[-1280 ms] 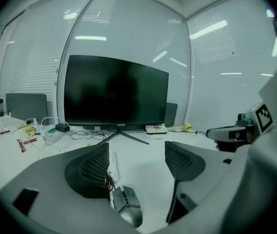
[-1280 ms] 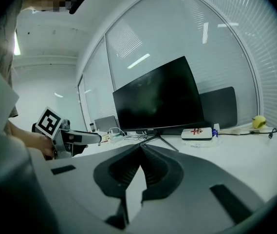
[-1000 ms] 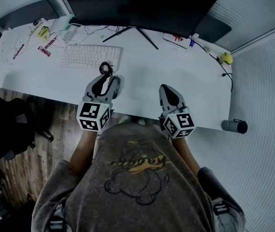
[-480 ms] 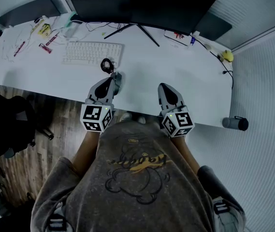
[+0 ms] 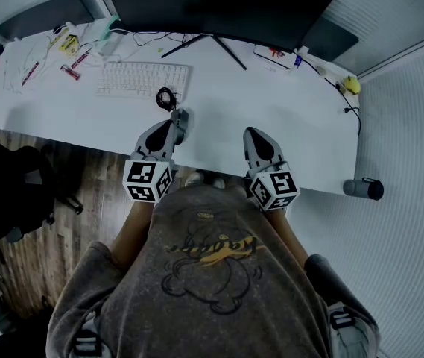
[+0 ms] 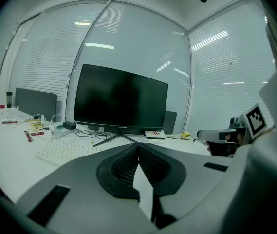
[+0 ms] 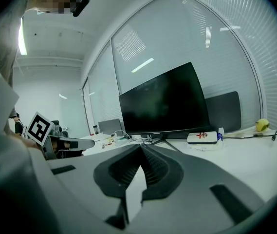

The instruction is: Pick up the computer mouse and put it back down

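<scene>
Spread a second ago, the jaws of the left gripper (image 6: 138, 146) are now being held pressed together, and nothing is being pinched between them.

A white desk (image 5: 219, 114) is being faced by a person in a grey shirt (image 5: 212, 274). A dark monitor (image 5: 219, 6) is being carried on a thin-legged stand along the desk's far edge, with its screen black. A white keyboard (image 5: 141, 80) is lying in front of it, toward the left. Both grippers are being held over the near edge of the desk, well apart from each other and pointing toward the monitor. The jaws of the right gripper (image 7: 140, 147) are likewise being held closed tip to tip, and they are empty.

The computer mouse (image 5: 180, 117) is being shown only as a small grey shape in the head view. It is lying on the desk just beside the left gripper's tip, on the tip's right. A coiled black cable (image 5: 167, 97) is lying just beyond it, near the keyboard's near right corner.
</scene>
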A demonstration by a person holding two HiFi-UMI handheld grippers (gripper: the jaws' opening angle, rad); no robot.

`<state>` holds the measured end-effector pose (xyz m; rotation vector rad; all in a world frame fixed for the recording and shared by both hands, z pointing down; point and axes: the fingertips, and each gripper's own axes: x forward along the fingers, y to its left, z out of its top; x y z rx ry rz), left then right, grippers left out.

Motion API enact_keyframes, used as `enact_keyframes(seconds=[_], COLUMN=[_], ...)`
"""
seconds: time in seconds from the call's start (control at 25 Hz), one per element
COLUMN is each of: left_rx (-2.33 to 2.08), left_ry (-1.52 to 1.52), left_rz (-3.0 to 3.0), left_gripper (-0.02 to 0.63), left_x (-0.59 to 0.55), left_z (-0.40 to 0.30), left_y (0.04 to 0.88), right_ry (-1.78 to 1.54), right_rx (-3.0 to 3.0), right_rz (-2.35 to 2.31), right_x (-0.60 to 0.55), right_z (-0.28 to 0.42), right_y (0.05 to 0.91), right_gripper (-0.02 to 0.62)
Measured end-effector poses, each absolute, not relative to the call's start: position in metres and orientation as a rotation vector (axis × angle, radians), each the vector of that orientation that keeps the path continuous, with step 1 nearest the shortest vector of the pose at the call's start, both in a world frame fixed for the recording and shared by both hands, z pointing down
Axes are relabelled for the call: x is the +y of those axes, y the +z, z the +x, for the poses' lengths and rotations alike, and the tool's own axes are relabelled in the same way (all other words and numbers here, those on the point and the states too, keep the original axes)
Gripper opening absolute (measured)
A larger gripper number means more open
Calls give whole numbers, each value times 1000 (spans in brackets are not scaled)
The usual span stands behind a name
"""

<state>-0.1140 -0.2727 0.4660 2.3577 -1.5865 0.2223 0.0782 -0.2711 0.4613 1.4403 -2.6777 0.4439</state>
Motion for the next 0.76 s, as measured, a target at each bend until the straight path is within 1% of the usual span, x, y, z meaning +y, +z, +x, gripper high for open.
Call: enact_keyframes(seconds=[0.76], left_rx=[-1583], left_ry=[243], left_rz=[2326], left_gripper=[20], left_x=[-282], left_z=[-120], left_y=[473], right_ry=[459], right_rx=[-2683], right_rz=[1413], right_x=[-286], right_z=[71], right_y=[465], right_gripper=[5])
